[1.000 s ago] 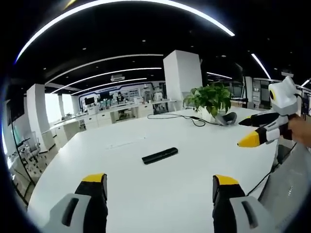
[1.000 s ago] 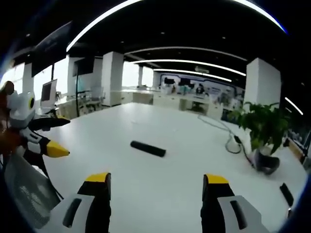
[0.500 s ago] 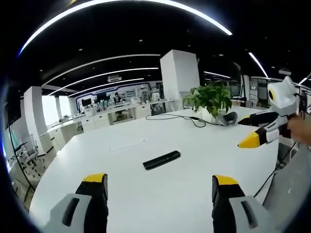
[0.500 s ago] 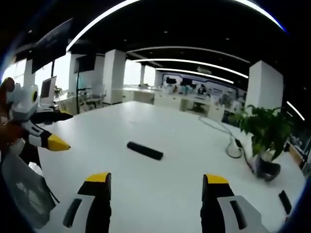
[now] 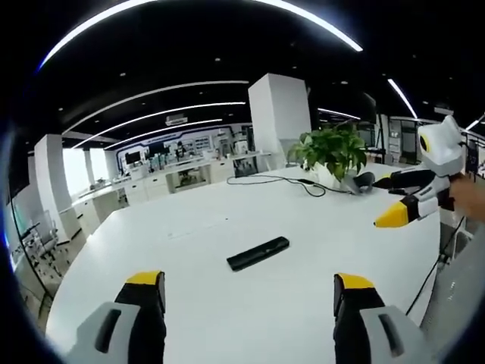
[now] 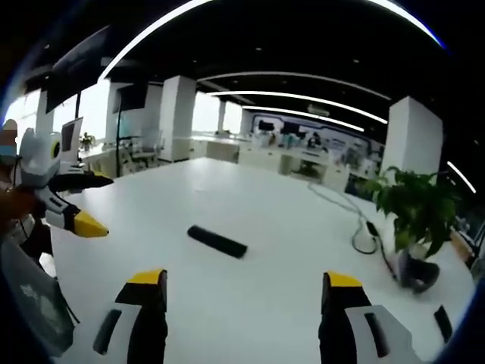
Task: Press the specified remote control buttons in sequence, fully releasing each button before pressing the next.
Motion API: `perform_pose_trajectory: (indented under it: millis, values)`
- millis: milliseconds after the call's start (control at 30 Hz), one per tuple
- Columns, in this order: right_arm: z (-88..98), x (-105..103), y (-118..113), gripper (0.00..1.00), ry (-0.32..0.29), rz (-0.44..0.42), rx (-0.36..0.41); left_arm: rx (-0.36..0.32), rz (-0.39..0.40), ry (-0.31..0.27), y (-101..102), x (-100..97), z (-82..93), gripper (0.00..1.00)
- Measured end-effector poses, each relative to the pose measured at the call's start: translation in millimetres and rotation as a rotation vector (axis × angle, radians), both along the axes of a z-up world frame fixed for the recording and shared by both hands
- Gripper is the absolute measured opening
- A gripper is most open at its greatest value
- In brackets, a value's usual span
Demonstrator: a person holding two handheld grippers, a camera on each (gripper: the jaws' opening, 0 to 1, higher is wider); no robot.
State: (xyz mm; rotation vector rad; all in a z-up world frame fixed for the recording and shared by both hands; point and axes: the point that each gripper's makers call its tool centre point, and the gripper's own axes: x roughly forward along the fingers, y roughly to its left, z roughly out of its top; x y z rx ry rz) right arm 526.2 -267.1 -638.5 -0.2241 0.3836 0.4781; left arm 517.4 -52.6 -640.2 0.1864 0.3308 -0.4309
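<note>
Left gripper view showed the left tool (image 5: 250, 292) with jaws spread wide and empty, the black remote (image 5: 258, 253) lying flat on the white counter (image 5: 189, 235) ahead between them; the right tool (image 6: 242, 296) likewise gaped, remote (image 6: 217, 241) ahead.

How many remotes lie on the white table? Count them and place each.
1: a black remote lying flat near the middle of the white table, ahead of both open grippers, touched by neither.
</note>
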Motion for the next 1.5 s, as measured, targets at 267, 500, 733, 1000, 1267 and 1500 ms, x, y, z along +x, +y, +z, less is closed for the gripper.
perform_pose_trajectory:
  millis: [267,500,733,1000,1267,1500]
  values:
    - [-3.7,14.7,-0.5,0.82,0.003,0.012,-0.031,0.006,-0.006,0.024,2.9,14.4,-8.2,0.95]
    - [-9.2,28.1,-0.4,0.81,0.009,0.032,-0.062,0.054,-0.048,0.026,3.6,32.8,-11.0,0.95]
    - [-24.6,39.0,3.6,0.79,0.038,0.071,-0.101,0.101,-0.110,0.033,-0.3,46.4,-18.9,0.94]
    - [-37.8,51.6,8.3,0.78,0.051,0.114,-0.149,0.143,-0.173,0.062,-2.4,59.7,-36.0,0.93]
    - [-46.8,66.9,15.8,0.77,0.053,0.186,-0.189,0.187,-0.234,0.085,-6.8,73.6,-48.9,0.92]
    - [-55.0,74.8,20.0,0.77,0.055,0.228,-0.225,0.214,-0.268,0.103,-9.2,85.2,-58.2,0.91]
